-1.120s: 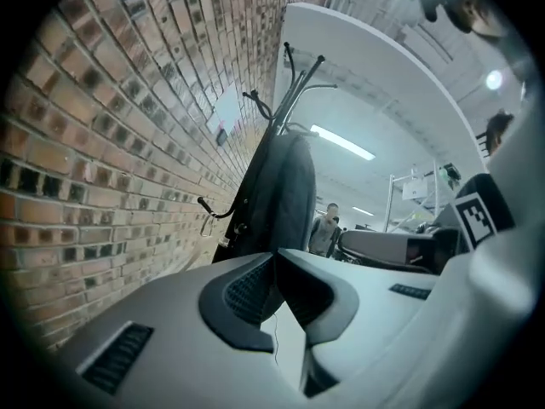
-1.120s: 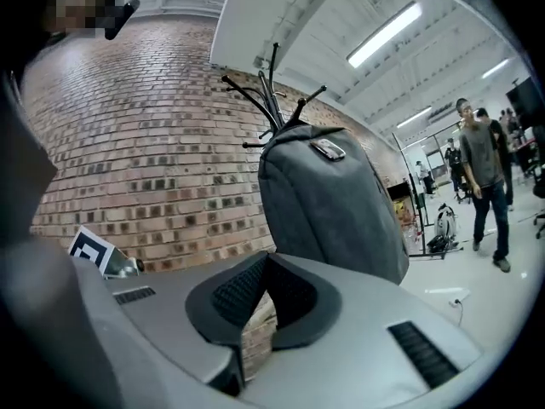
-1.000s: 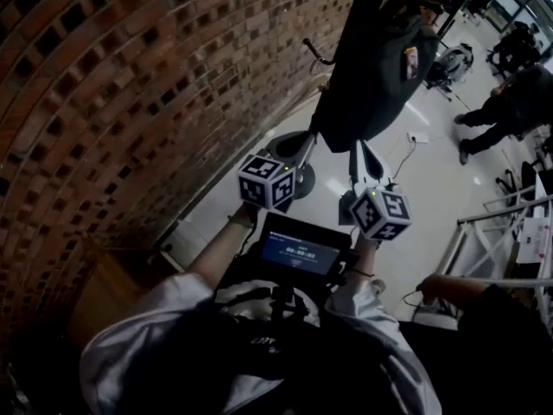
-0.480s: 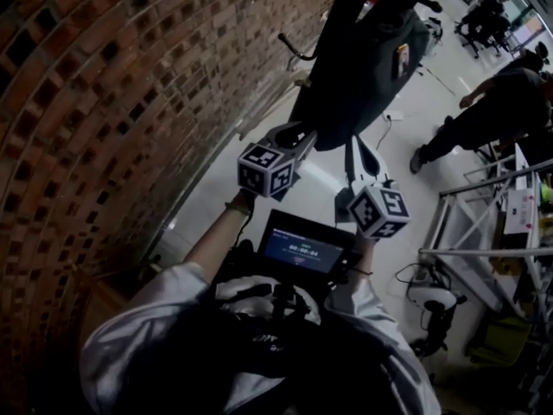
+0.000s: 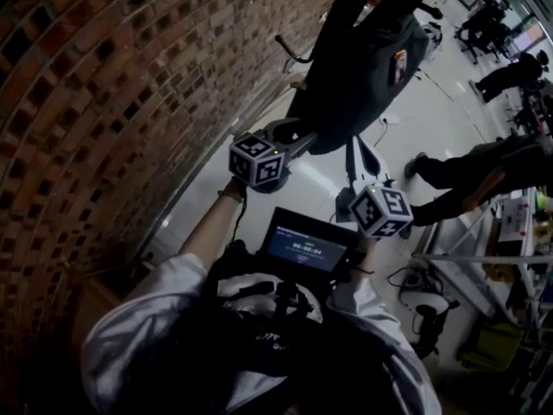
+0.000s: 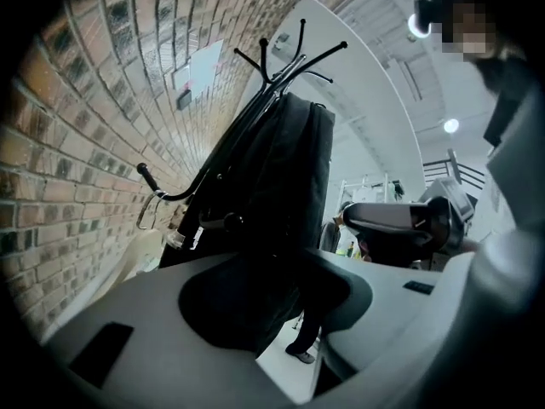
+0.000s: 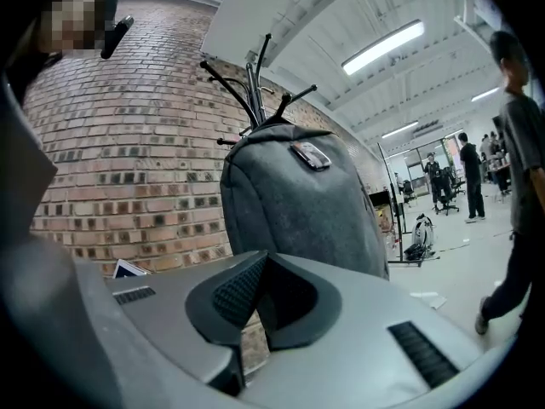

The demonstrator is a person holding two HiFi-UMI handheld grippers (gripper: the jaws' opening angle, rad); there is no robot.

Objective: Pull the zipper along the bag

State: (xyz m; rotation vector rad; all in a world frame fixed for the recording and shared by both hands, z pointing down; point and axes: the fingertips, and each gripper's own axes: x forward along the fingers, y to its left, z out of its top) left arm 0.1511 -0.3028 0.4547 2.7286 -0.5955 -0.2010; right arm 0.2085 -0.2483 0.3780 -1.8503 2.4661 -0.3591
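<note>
Bag: dark grey fabric backpack (image 5: 367, 67), hanging upright from a black metal coat stand (image 6: 274, 58) beside the red brick wall (image 5: 104, 102).
Left gripper (image 5: 298, 137): jaws wide and just been opening. Nothing is clamped, and the bag's lower edge sits right ahead of the gap.
Right gripper (image 5: 357, 150): jaws pressed together, empty, near the bag's lower end.
</note>
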